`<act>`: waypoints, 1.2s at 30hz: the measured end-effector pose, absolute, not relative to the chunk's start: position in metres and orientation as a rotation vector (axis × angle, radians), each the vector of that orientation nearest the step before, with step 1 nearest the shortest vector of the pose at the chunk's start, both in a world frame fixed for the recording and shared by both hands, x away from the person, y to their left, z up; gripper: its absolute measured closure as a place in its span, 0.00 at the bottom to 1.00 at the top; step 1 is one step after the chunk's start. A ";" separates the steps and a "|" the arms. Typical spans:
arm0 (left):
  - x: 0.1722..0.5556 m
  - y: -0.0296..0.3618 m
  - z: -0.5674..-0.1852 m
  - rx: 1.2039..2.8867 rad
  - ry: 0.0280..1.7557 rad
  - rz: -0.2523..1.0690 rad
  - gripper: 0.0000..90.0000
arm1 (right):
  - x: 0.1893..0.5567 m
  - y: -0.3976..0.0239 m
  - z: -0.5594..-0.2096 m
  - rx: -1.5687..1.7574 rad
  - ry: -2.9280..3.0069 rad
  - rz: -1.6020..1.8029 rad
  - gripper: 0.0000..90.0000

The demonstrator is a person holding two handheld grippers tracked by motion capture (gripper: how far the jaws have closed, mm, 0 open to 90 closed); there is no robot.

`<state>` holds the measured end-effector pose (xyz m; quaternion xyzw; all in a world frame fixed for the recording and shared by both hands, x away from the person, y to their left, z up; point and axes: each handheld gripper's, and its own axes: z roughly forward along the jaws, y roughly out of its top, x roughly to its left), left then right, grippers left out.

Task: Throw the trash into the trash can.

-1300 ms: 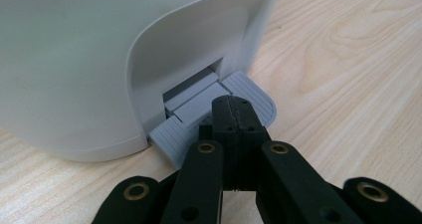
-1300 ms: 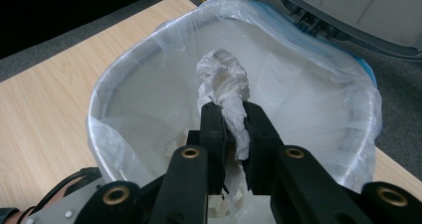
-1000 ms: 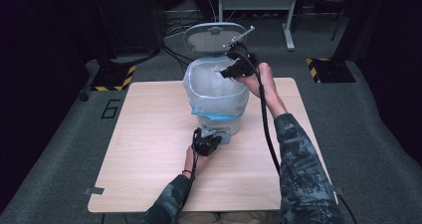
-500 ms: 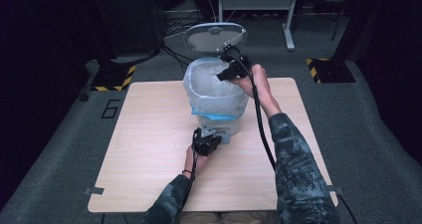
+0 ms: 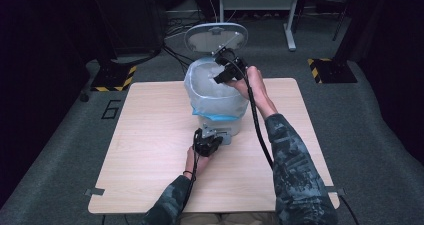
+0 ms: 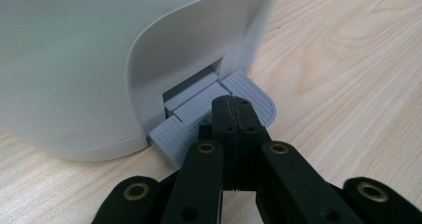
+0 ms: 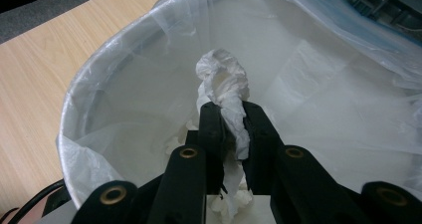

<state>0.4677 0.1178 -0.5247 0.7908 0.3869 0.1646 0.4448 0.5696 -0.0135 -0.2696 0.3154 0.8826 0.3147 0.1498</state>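
Crumpled white tissue [image 7: 225, 92], twisted, above the bag-lined bin [image 7: 119, 79].

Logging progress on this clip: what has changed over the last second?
The right gripper, shut on the crumpled tissue, moved down and leftward over the lined bin. The left gripper stays shut, pressing the pedal; the lid remains open.

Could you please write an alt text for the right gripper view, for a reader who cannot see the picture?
The right gripper, its two black jaws closed on a crumpled white tissue, holds it over the open mouth of a bin lined with a clear plastic bag. The light wooden table shows at the left.
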 end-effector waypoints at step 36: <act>0.468 0.118 -0.525 1.962 0.958 0.408 1.00 | 0.540 -0.040 -0.261 0.894 2.435 1.047 0.00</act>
